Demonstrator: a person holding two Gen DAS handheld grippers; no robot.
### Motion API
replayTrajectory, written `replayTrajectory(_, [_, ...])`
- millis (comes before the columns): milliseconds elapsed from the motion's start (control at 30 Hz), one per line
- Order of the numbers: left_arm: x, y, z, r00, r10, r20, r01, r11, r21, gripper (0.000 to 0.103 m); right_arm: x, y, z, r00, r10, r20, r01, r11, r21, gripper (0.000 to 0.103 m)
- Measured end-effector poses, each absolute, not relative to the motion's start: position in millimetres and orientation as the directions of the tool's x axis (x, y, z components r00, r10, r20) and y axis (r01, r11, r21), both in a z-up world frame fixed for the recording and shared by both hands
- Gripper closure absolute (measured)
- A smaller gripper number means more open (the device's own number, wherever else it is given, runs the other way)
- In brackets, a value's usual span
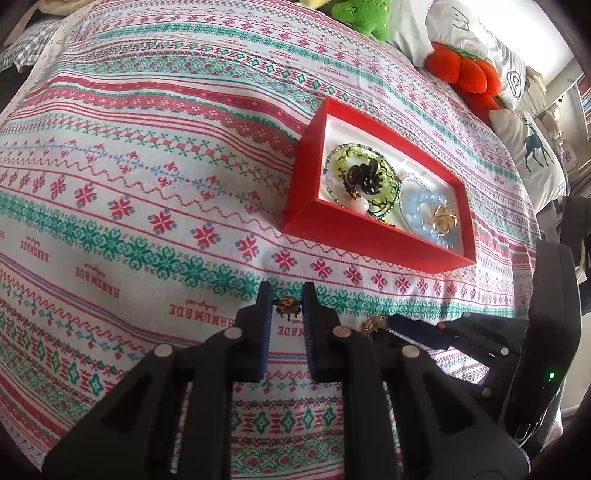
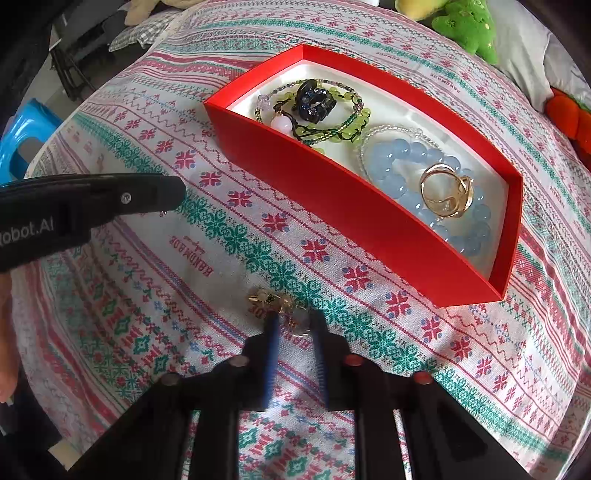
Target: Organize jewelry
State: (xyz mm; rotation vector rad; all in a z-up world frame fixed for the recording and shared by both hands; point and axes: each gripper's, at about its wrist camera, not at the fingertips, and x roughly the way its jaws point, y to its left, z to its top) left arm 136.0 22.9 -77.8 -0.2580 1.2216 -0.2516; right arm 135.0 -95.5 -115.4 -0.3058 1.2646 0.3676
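A red box [image 1: 332,225] [image 2: 332,192] with a white lining lies on the patterned bedspread. It holds green bead bracelets [image 2: 332,122], a dark hair claw [image 2: 314,101], a pale blue bead bracelet [image 2: 402,166] and a gold ring [image 2: 447,192]. My left gripper [image 1: 288,299] is low on the cloth, its jaws close on either side of a small gold and black piece [image 1: 286,307]. My right gripper [image 2: 293,319] is low over a second gold piece [image 2: 273,301], jaws narrowly apart around it. That piece also shows in the left wrist view [image 1: 371,325].
Plush toys, green [image 1: 364,16] and orange [image 1: 465,72], and white pillows [image 1: 532,151] lie beyond the box at the bed's head. A blue stool [image 2: 22,136] stands off the bed's far left edge. The left gripper's body [image 2: 85,199] crosses the right view.
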Motion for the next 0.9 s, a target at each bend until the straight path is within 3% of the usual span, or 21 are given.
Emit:
replayTrajectory(200, [137, 33, -69, 0.337, -0.337, -0.879, 0.042, 0.938, -0.343, 0.086, 134, -96, -114, 0.26, 0.092, -0.961, -0.443, 0.896, -0.034, 0.096])
replayTrajectory(733, [139, 30, -50, 0.379, -0.343, -0.86, 0.065, 0.936, -0.345, 0.086, 101, -134, -81, 0.301, 0.162, -0.94, -0.409, 0.912, 0.026, 0.096])
replayTrajectory(767, [140, 29, -51, 0.379, -0.343, -0.86, 0.061, 0.936, -0.346, 0.086, 101, -135, -83, 0.295, 0.162, -0.942, -0.408, 0.913, 0.03, 0.093])
replayTrajectory(800, [139, 29, -52, 0.378, -0.341, -0.861, 0.059, 0.937, -0.345, 0.086, 105, -140, -81, 0.288, 0.149, -0.946, -0.402, 0.915, 0.022, 0.082])
replayTrajectory(900, [139, 27, -54, 0.374, -0.333, -0.866, 0.057, 0.94, -0.337, 0.086, 106, -138, -90, 0.27, 0.106, -0.957, -0.398, 0.917, -0.011, 0.079])
